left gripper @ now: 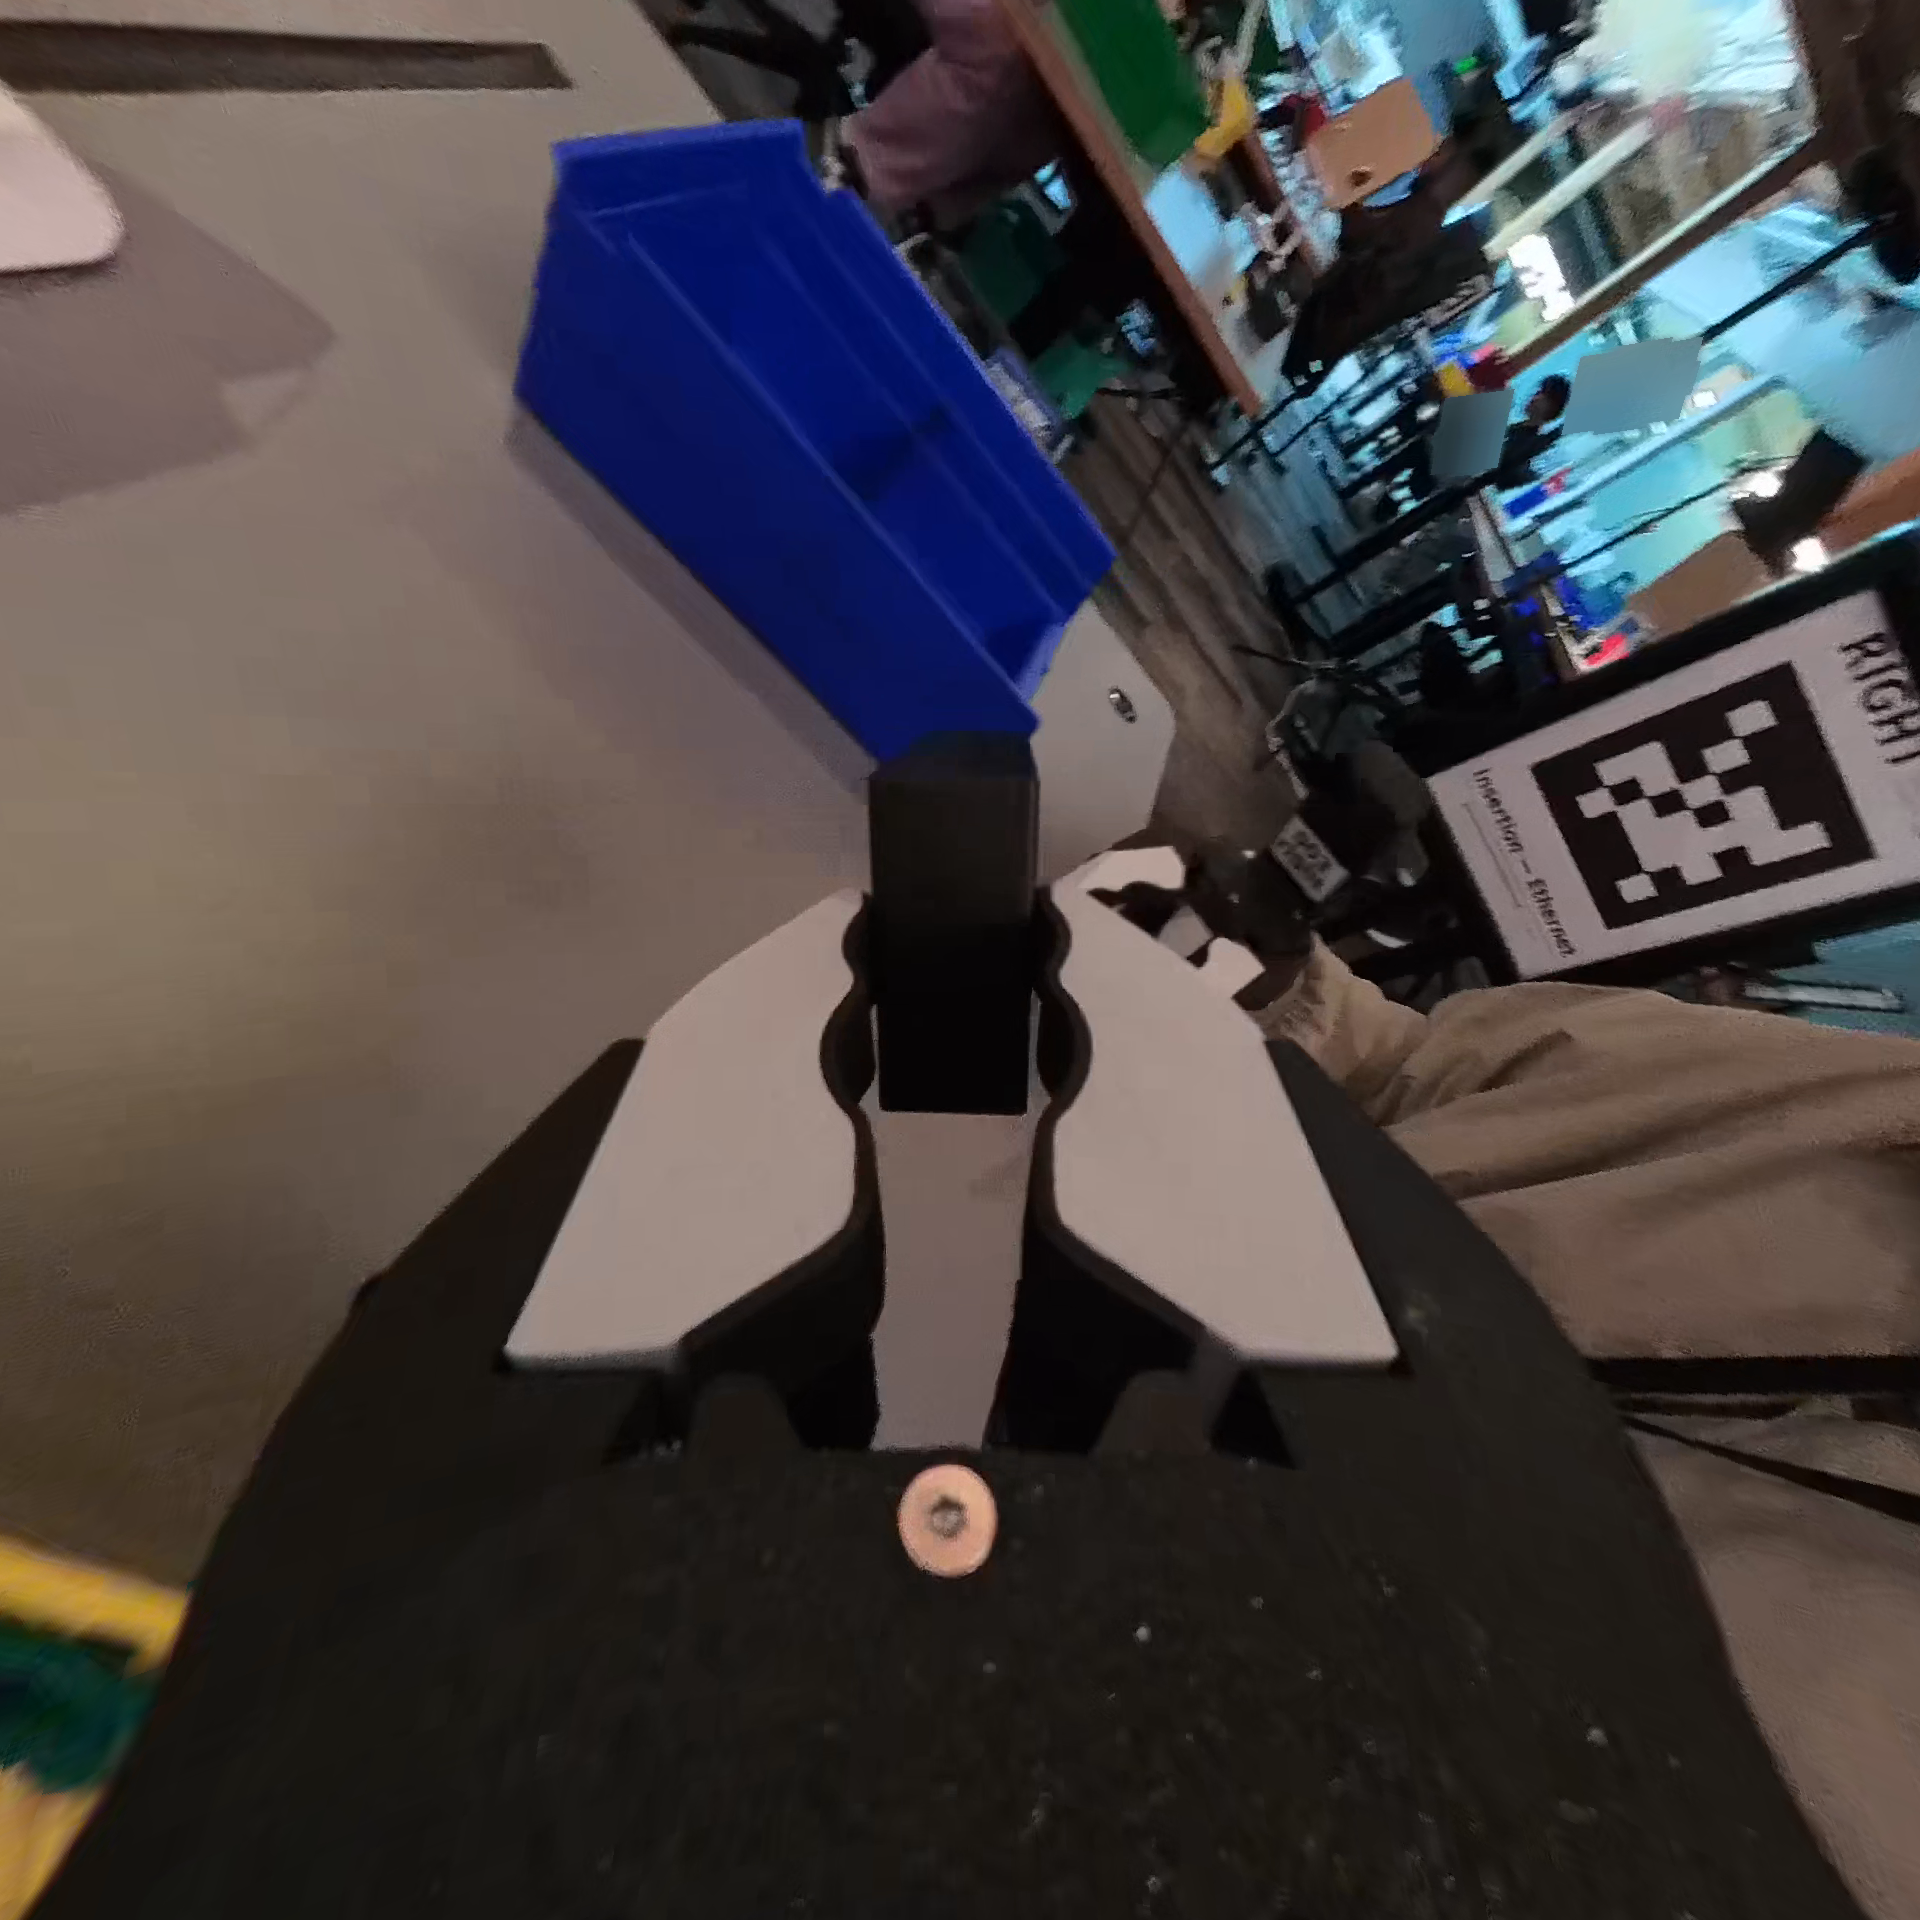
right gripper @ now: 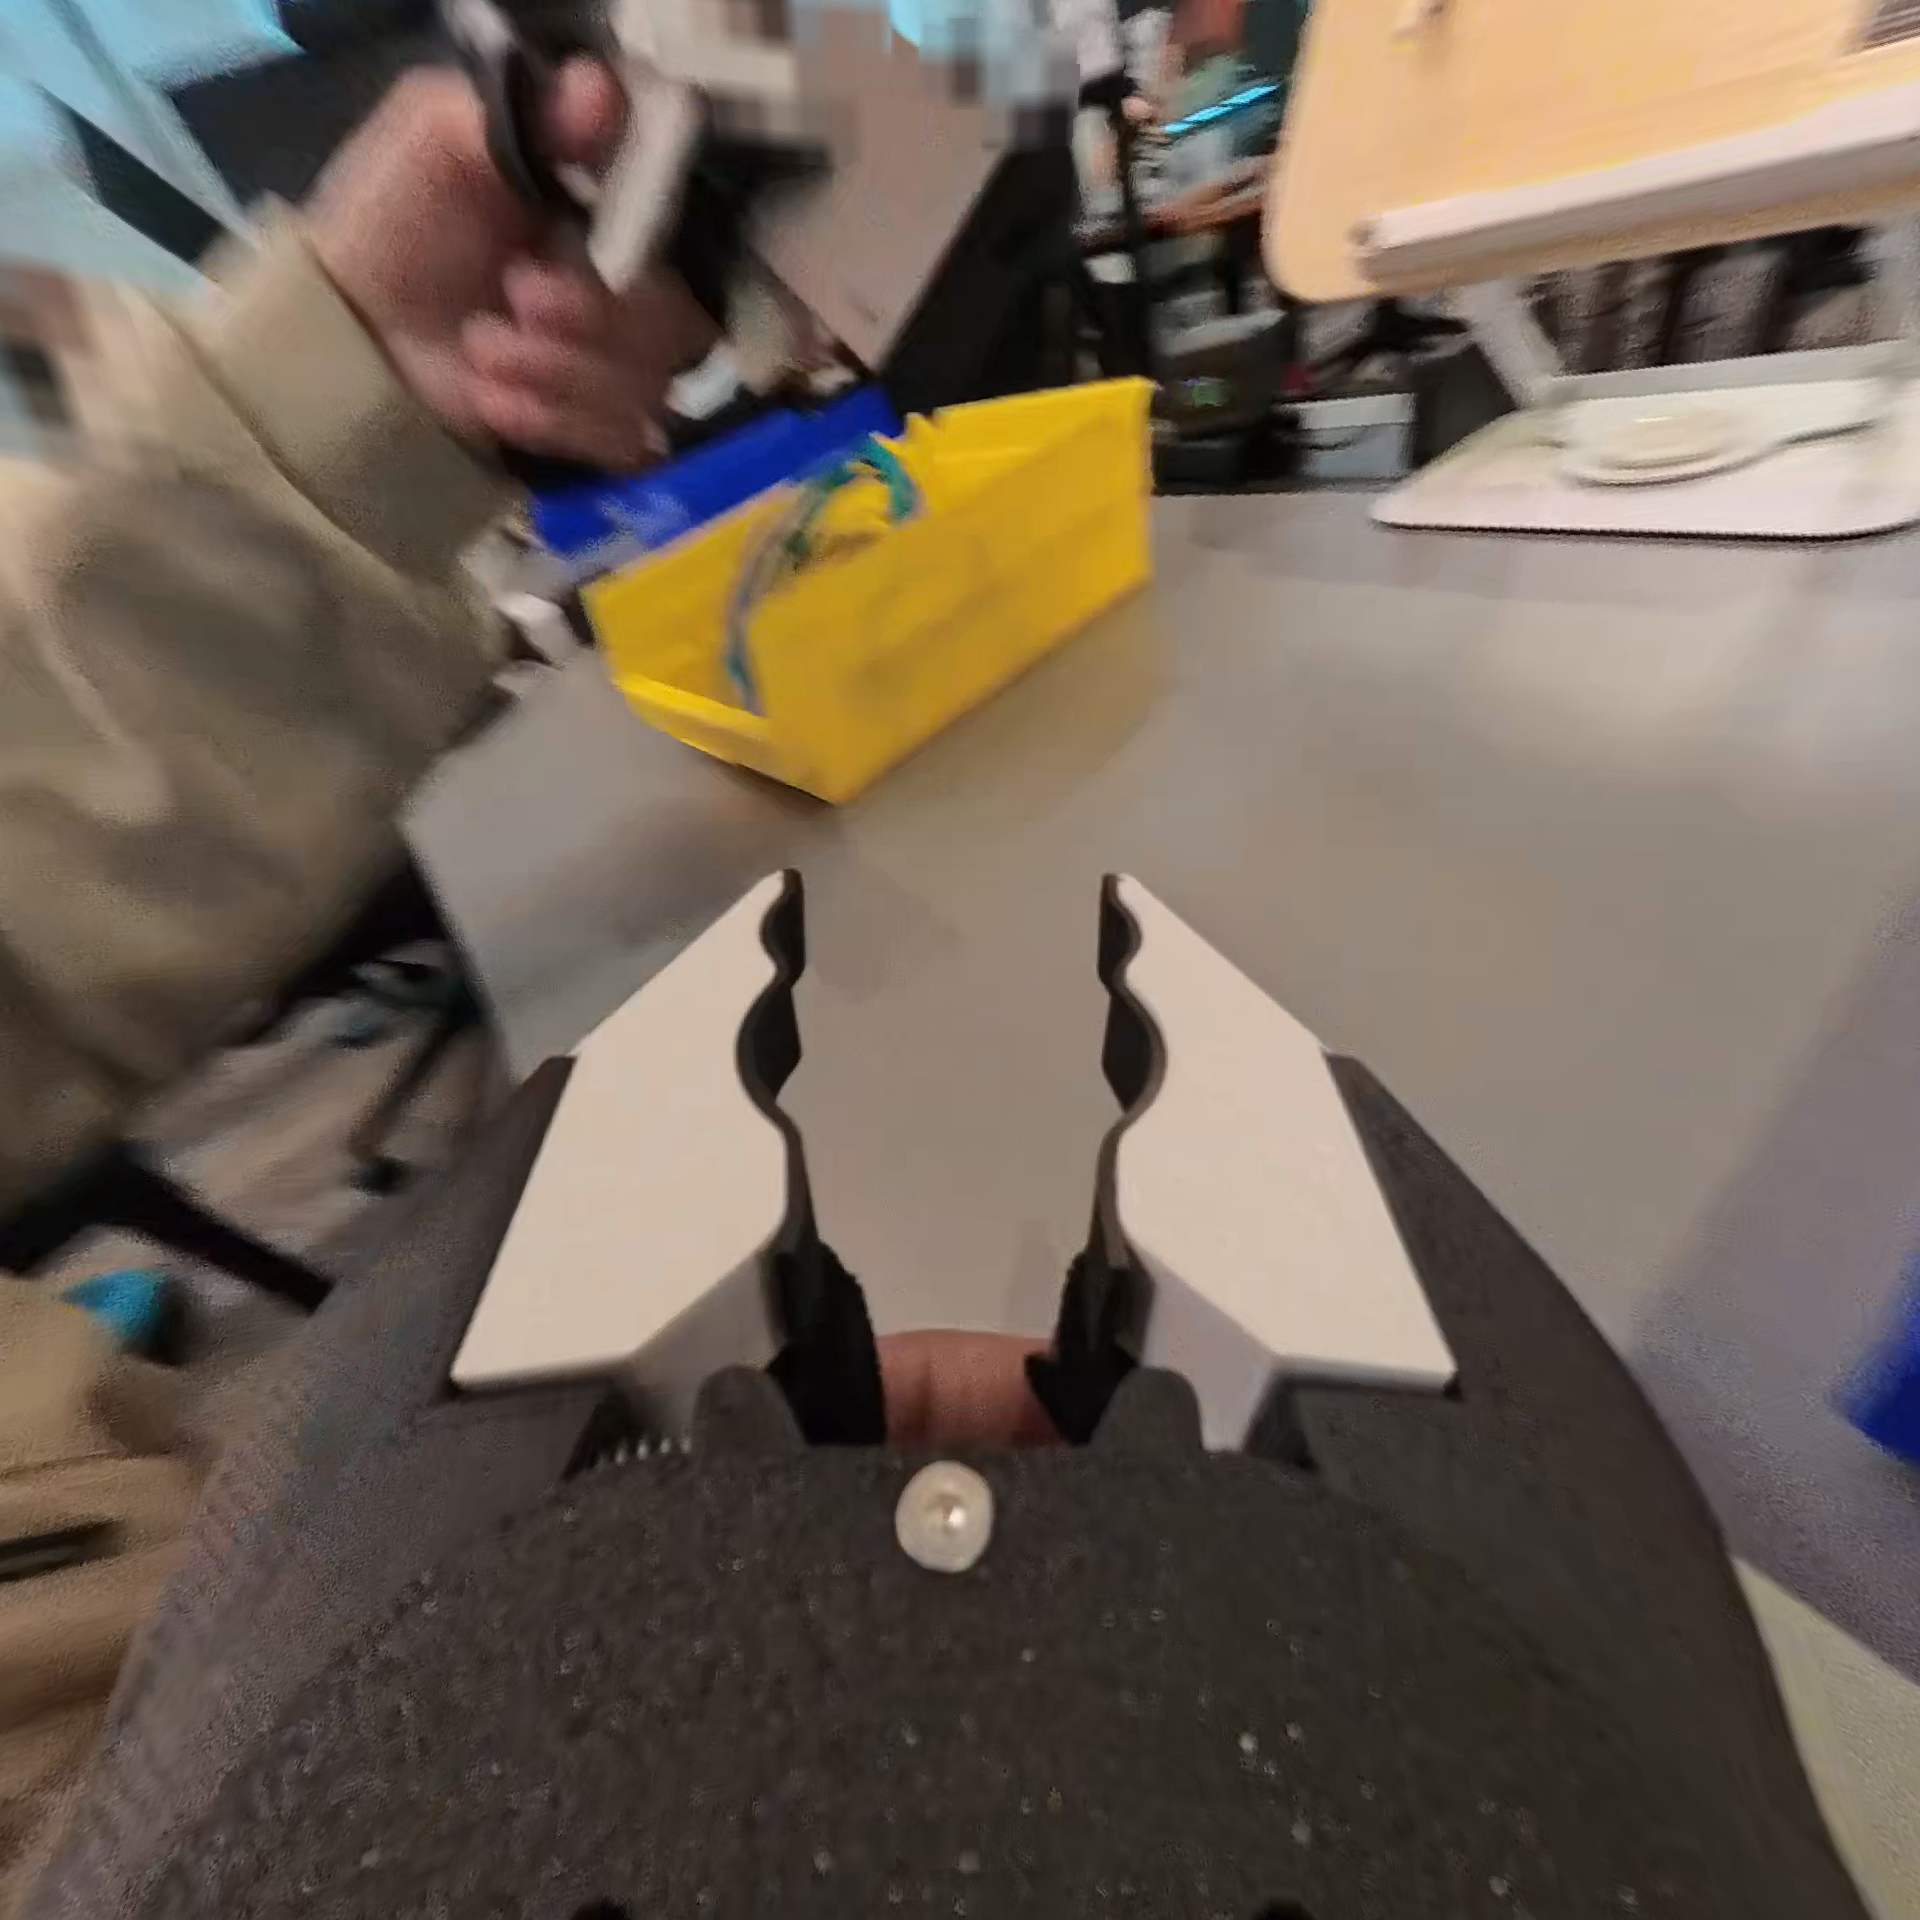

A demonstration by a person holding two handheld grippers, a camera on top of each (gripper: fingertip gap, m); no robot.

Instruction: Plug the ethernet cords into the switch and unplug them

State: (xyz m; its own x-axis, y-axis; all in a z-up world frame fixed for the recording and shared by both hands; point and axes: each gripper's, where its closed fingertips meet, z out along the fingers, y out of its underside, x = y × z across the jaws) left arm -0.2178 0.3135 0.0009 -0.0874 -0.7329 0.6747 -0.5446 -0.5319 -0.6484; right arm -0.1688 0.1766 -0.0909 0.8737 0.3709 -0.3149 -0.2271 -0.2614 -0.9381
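The left gripper (left gripper: 951, 997) pinched a black block (left gripper: 951, 935); a blue bin (left gripper: 769, 436) sat at eleven o'clock. The right gripper (right gripper: 951, 935) was spread over the grey table (right gripper: 1455, 779).

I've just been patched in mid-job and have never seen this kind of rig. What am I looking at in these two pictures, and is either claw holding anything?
There is no robot arm: a person holds a two-finger gripper in each hand, and a camera on each looks forward along its fingers.

In the left wrist view, the left gripper is shut on a black block. Beyond it a blue bin stands near the edge of the grey table. A printed marker card sits off to the right.

In the right wrist view, the right gripper is open and empty above the table. Farther off is a yellow bin with cords in it. The person's hand at upper left holds the other gripper; that part is blurred.

I cannot see a switch.
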